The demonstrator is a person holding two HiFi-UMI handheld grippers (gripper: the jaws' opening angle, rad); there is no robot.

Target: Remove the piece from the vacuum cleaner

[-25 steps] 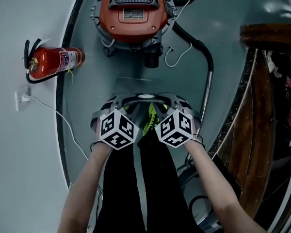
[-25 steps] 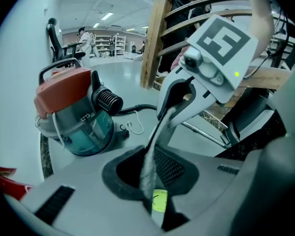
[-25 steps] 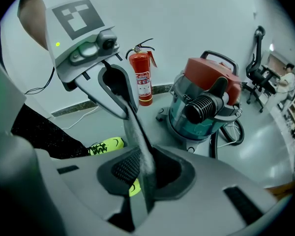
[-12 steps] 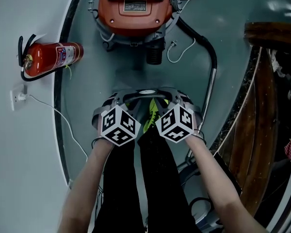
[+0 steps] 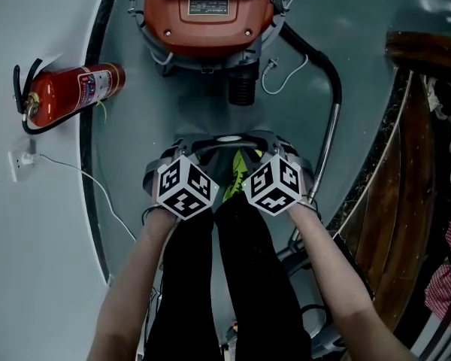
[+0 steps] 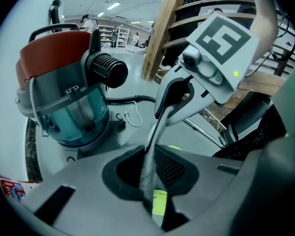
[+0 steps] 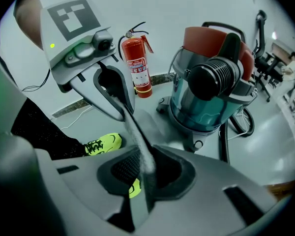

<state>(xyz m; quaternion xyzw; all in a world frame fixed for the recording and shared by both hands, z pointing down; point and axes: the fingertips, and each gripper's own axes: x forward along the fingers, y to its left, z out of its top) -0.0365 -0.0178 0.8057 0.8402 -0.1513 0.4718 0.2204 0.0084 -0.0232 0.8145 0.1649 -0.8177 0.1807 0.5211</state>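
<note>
Our left hand-held gripper (image 6: 148, 178) and right hand-held gripper (image 7: 142, 175) each pinch a grey strip (image 6: 156, 129); we'd grasp the vacuum cleaner's (image 5: 207, 21) seemingly stiff ribbed piece (image 5: 241, 90) at its collar.

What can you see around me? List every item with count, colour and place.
vacuum cleaner: one, red lid over teal tank, floor, top centre
hose: one, black, curving right from the vacuum cleaner
wand: one, silver, right of centre
cord: one, white, beside the vacuum cleaner
fire extinguisher: one, red, against the left wall
wall socket: one, white, left wall
wooden structure: one, brown, right edge
shoes: two, neon yellow, floor, centre
legs: two, black trousers, bottom centre
left gripper: one, grey with black-and-white marker cube, low centre-left
right gripper: one, same colours, low centre-right
</note>
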